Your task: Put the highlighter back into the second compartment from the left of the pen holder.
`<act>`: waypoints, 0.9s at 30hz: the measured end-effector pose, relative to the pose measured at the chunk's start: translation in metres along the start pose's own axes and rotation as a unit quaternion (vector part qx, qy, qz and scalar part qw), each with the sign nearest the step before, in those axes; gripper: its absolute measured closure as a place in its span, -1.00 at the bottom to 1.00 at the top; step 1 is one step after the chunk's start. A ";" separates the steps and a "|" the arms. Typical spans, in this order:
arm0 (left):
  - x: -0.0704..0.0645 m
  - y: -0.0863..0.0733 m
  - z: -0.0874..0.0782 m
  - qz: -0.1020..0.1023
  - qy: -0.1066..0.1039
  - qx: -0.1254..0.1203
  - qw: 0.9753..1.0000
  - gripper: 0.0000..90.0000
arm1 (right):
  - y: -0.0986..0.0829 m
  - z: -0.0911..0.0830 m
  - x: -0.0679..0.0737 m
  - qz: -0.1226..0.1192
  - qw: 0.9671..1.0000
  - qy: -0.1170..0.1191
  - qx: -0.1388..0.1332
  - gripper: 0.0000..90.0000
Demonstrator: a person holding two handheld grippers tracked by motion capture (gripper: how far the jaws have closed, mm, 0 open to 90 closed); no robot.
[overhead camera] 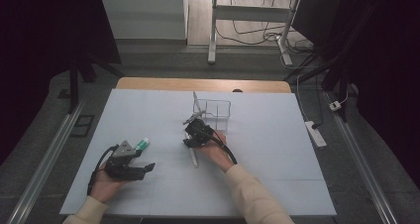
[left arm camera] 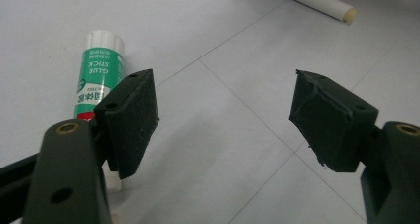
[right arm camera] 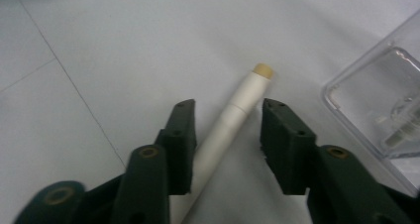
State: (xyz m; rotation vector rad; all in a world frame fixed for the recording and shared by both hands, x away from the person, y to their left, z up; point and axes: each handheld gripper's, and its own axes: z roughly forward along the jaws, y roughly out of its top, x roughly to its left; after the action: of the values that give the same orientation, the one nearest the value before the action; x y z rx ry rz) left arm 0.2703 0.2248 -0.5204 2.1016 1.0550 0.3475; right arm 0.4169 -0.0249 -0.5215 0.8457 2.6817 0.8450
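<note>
Right tool (overhead camera: 190, 127) sits mid-frame in the high view, just below and left of a clear plastic box (overhead camera: 219, 114) on the white counter (overhead camera: 277, 149). In the right gripper view the right tool (right arm camera: 225, 130) straddles a white pen-like stick (right arm camera: 233, 120): the stick lies on the counter between the two jaws, running from lower left of that frame up toward centre, its tan tip pointing to the upper right. The jaws stand partly open, one on each side of the stick; the left one looks close against it, the right one stands clear, so nothing is clamped. The stick is slim, round, white, with a faint step along the barrel and a small beige end. In the high view the stick (overhead camera: 194, 157) shows as a thin pale line below the right tool, ending in the middle of the frame. The clear box (right arm camera: 381, 110) appears at the right edge of the right gripper view, near the stick's tip but apart from it. Left tool (overhead camera: 146, 168) rests at lower left of the high view, with a glue stick (overhead camera: 141, 144) just above it. In the left gripper view the left tool (left arm camera: 223, 112) is wide open and holds nothing; the glue stick (left arm camera: 100, 70), green label and white cap, lies behind the left jaw in the upper left of that frame. The white stick's tan end (left arm camera: 327, 3) shows at the top right, well apart.
</note>
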 end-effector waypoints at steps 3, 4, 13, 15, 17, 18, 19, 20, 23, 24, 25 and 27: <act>0.000 0.000 0.000 0.001 0.000 0.001 1.000 -0.42 | 0.000 -0.002 -0.001 0.000 1.000 -0.002 0.005 0.50; 0.000 0.000 0.000 0.001 0.000 0.001 1.000 -0.42 | 0.000 -0.002 -0.001 0.000 1.000 -0.005 0.008 0.59; 0.000 0.000 0.000 0.001 0.000 0.002 1.000 -0.42 | 0.000 -0.004 -0.001 -0.004 1.000 -0.008 0.018 0.74; 0.000 0.000 0.000 0.001 0.000 0.003 1.000 -0.42 | 0.000 -0.004 -0.003 0.000 1.000 -0.004 0.017 0.74; 0.000 -0.001 0.000 0.000 0.001 0.002 1.000 -0.42 | -0.002 -0.005 -0.005 0.008 1.000 0.006 0.016 0.74; 0.000 -0.001 0.000 0.000 0.001 0.003 1.000 -0.42 | -0.002 -0.006 -0.006 0.011 1.000 0.007 0.015 0.74; 0.000 -0.001 0.000 0.000 0.001 0.002 1.000 -0.42 | -0.003 -0.007 -0.008 0.010 1.000 0.008 0.011 0.74; 0.000 -0.001 0.000 0.000 0.001 0.002 1.000 -0.42 | -0.003 -0.008 -0.009 0.012 1.000 0.009 0.009 0.75; 0.000 0.000 0.001 0.001 0.000 0.003 1.000 -0.42 | -0.004 -0.014 -0.011 0.016 1.000 0.014 -0.002 0.75; 0.000 0.000 0.001 0.002 0.001 0.003 1.000 -0.42 | -0.003 -0.016 -0.011 0.015 1.000 0.015 -0.006 0.75; 0.000 0.000 0.001 0.001 0.000 0.003 1.000 -0.42 | -0.003 -0.018 -0.011 0.015 1.000 0.015 -0.011 0.75; 0.000 0.000 0.001 0.001 0.001 0.003 1.000 -0.42 | -0.002 -0.022 -0.011 0.011 1.000 0.014 -0.020 0.75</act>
State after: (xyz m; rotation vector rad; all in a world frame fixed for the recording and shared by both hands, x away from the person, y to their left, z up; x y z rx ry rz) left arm 0.2707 0.2245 -0.5213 2.1083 1.0552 0.3474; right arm 0.4167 -0.0430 -0.5042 0.8634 2.6747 0.9198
